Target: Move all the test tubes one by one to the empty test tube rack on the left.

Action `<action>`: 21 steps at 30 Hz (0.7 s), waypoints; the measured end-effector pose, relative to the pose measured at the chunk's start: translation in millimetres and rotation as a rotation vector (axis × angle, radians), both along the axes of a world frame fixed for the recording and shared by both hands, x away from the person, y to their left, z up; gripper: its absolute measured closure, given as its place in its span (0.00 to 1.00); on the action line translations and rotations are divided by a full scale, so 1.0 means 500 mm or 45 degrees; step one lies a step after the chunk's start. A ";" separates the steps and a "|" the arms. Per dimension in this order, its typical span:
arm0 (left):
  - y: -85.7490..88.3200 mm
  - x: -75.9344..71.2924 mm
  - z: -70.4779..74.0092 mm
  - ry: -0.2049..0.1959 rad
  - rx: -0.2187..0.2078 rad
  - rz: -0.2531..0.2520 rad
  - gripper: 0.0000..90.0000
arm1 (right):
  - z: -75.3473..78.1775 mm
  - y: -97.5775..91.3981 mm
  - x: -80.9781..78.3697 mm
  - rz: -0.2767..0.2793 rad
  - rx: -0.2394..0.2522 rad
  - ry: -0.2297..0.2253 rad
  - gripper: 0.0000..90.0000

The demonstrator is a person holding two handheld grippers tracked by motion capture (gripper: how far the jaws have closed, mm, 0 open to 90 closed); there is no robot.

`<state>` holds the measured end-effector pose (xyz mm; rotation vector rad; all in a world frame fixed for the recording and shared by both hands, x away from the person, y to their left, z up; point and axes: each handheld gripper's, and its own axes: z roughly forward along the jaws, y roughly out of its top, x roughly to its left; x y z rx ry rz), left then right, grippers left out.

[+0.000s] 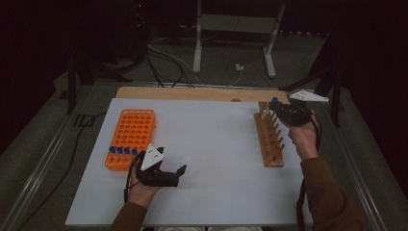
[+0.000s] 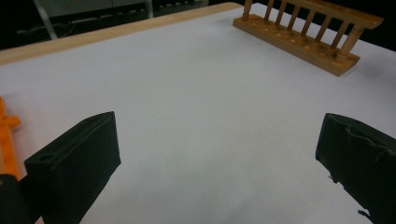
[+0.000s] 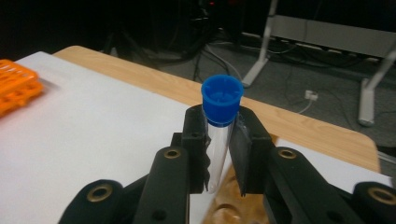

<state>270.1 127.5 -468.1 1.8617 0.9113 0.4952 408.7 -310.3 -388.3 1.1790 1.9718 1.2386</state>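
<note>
The blue-capped tube point(image 3: 218, 140) stood upright between the jaws of the right gripper point(image 3: 218, 154), which were closed on its clear body just below the cap. In the high view, the tube was held over the far end of the wooden rack point(image 1: 270, 142) at the table's right side. Judged from this, the step in hand was seating the tube in a rack hole; the next move called for vertical alignment over the hole, a straight descent, then release. The left gripper point(image 1: 169, 169) rested near the orange rack point(image 1: 132, 137), jaws wide apart and empty. Four capped tubes point(image 1: 122, 150) remained in that rack's near row.
</note>
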 end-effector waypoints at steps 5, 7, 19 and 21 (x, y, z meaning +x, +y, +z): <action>-0.013 0.010 0.011 -0.019 -0.008 -0.004 0.01 | 0.000 0.027 -0.016 0.069 0.030 0.006 0.85; -0.021 0.014 0.014 -0.029 -0.009 -0.009 0.01 | -0.001 0.039 -0.024 0.100 0.044 0.012 0.85; -0.067 0.045 0.016 -0.026 -0.043 0.016 0.02 | -0.027 0.118 -0.060 0.234 0.054 0.081 0.85; -0.074 0.050 0.017 -0.022 -0.042 0.013 0.04 | -0.032 0.130 -0.064 0.247 0.055 0.096 0.85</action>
